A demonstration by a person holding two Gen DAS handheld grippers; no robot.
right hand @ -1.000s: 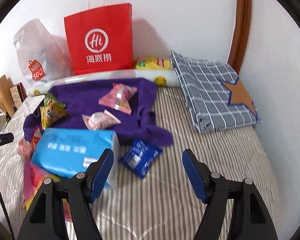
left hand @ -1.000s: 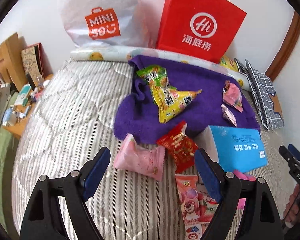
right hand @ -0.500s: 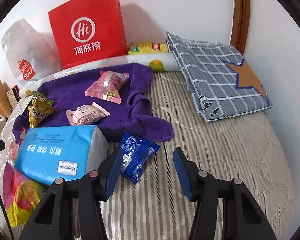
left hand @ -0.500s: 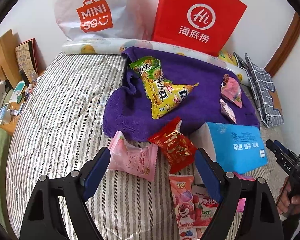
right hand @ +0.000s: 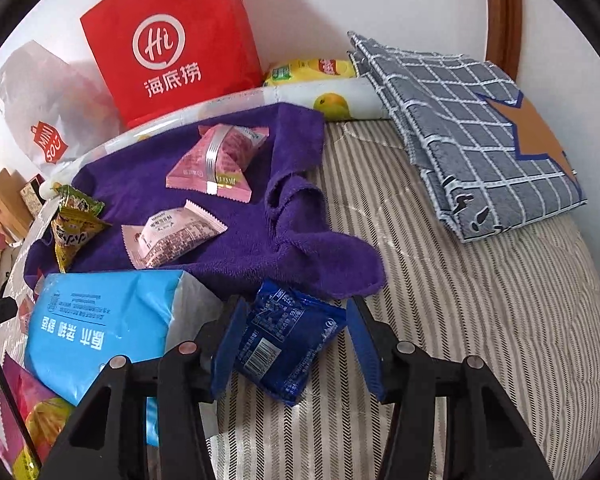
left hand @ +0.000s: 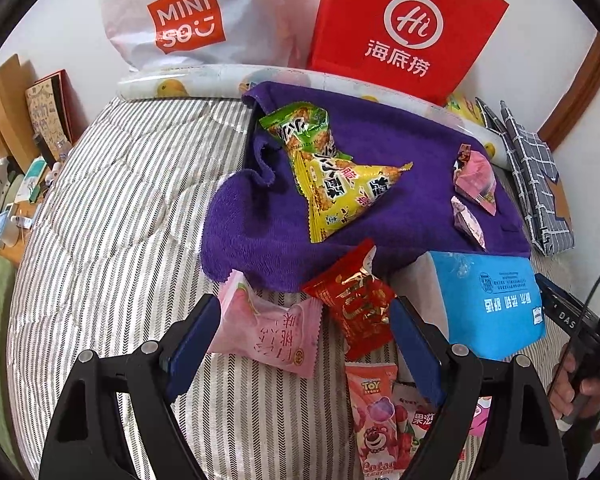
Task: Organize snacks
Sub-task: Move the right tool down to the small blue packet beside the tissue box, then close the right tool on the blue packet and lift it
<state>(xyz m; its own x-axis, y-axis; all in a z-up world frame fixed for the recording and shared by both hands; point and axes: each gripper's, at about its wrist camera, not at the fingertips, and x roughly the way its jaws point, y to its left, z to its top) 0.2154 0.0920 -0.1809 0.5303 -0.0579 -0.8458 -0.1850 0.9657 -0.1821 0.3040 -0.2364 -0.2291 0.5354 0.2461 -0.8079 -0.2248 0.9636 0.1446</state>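
While both grippers hang over the striped bed [right hand: 480, 320]:
Right gripper [right hand: 296, 344]: jaws apart, straddling the blue packet [right hand: 288, 340], pads not pressing.
Blue packet: on the bed beside the purple towel [right hand: 260, 240].
Left gripper [left hand: 304, 328]: wide open over the pink packet [left hand: 268, 328] and red packet [left hand: 356, 300].

A folded checked blanket [right hand: 472, 140] lies on the striped mattress [right hand: 480, 320] beside a purple towel [right hand: 260, 220].
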